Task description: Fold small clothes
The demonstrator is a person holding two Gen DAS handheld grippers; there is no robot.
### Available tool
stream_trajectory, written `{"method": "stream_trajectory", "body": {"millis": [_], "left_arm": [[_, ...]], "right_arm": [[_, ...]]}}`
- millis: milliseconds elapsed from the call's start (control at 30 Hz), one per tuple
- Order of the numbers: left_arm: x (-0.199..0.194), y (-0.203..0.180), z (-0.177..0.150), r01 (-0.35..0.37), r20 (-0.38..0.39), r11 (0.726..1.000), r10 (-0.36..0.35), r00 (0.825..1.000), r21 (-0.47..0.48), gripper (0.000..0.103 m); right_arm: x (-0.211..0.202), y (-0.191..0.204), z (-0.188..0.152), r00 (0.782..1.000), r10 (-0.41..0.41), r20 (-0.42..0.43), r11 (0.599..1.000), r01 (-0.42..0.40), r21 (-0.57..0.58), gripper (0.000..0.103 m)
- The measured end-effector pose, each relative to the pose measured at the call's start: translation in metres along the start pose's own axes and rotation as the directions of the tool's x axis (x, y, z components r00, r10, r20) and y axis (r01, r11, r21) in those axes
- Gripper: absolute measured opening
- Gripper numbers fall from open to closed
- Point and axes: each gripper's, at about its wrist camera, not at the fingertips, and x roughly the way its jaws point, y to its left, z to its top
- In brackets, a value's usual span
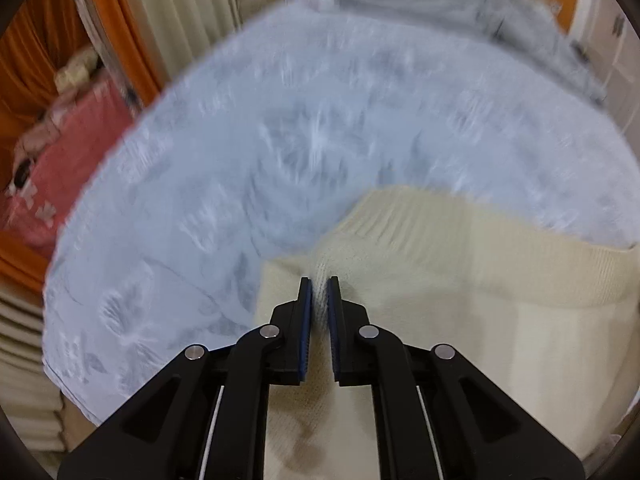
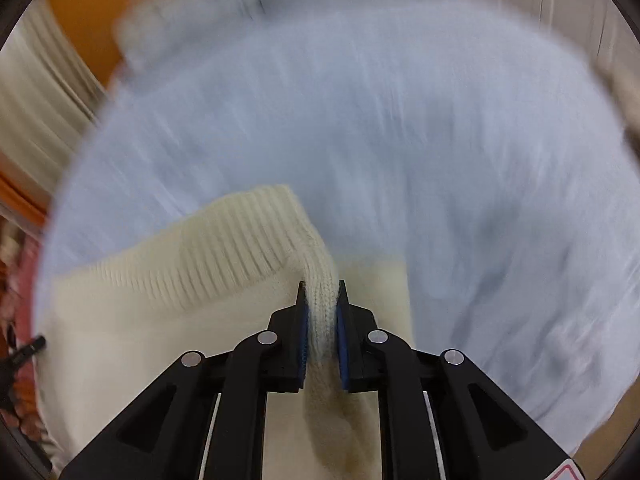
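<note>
A cream knitted garment (image 1: pixel 460 280) with a ribbed hem lies on a pale blue patterned bed cover (image 1: pixel 280 140). My left gripper (image 1: pixel 319 286) is shut on a pinched fold at the garment's left corner. In the right wrist view the same cream garment (image 2: pixel 192 280) spreads to the left, and my right gripper (image 2: pixel 320 292) is shut on a fold of its ribbed right corner, lifting it off the bed cover (image 2: pixel 440 160). Both views are blurred by motion.
A grey folded blanket (image 1: pixel 460 12) lies at the far end of the bed. A pink cloth with clutter (image 1: pixel 68 152) sits left of the bed, with orange curtains (image 1: pixel 36 48) behind it. The tip of the other gripper (image 2: pixel 24 350) shows at the left edge.
</note>
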Motion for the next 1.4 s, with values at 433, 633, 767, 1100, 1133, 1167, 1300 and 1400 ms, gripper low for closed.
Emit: {"method": "stream_trajectory", "body": {"millis": [433, 633, 767, 1100, 1133, 1167, 1300, 1400], "left_arm": [[-0.056, 0.05, -0.103, 0.103, 0.027, 0.986, -0.1, 0.995, -0.134, 0.048], [-0.036, 0.018, -0.141, 0.004, 0.003, 1.0, -0.004, 1.0, -0.017, 0.049], [-0.049, 0.026, -0.145, 0.038, 0.013, 0.999, -0.038, 0.999, -0.033, 0.05], [-0.012, 0.096, -0.161, 0.25, -0.054, 0.841, -0.312, 0.948, -0.48, 0.08], [-0.005, 0.093, -0.161, 0.272, -0.062, 0.829, -0.344, 0.937, -0.488, 0.088], [-0.003, 0.091, -0.159, 0.268, -0.055, 0.831, -0.336, 0.94, -0.487, 0.089], [-0.009, 0.087, -0.15, 0.264, -0.035, 0.821, -0.325, 0.945, -0.506, 0.055], [-0.017, 0.093, -0.148, 0.286, -0.028, 0.807, -0.35, 0.936, -0.517, 0.044]], "right_arm": [[-0.095, 0.051, -0.102, 0.982, 0.185, -0.033, 0.973, -0.188, -0.135, 0.028], [-0.05, 0.072, -0.14, 0.992, 0.036, -0.124, 0.967, -0.066, -0.246, 0.024], [-0.096, 0.051, -0.126, 0.997, 0.068, -0.023, 0.98, -0.071, -0.184, 0.024], [-0.047, -0.046, -0.097, 0.986, -0.016, -0.165, 0.99, 0.039, 0.138, 0.067], [-0.045, -0.046, -0.095, 0.987, -0.011, -0.161, 0.989, 0.035, 0.145, 0.065], [-0.044, -0.047, -0.094, 0.988, 0.02, -0.153, 0.987, 0.005, 0.162, 0.053], [-0.074, -0.054, -0.093, 0.994, 0.088, -0.07, 0.973, -0.07, 0.218, 0.024], [-0.058, -0.063, -0.093, 0.988, 0.035, -0.148, 0.976, -0.002, 0.217, 0.031]]}}
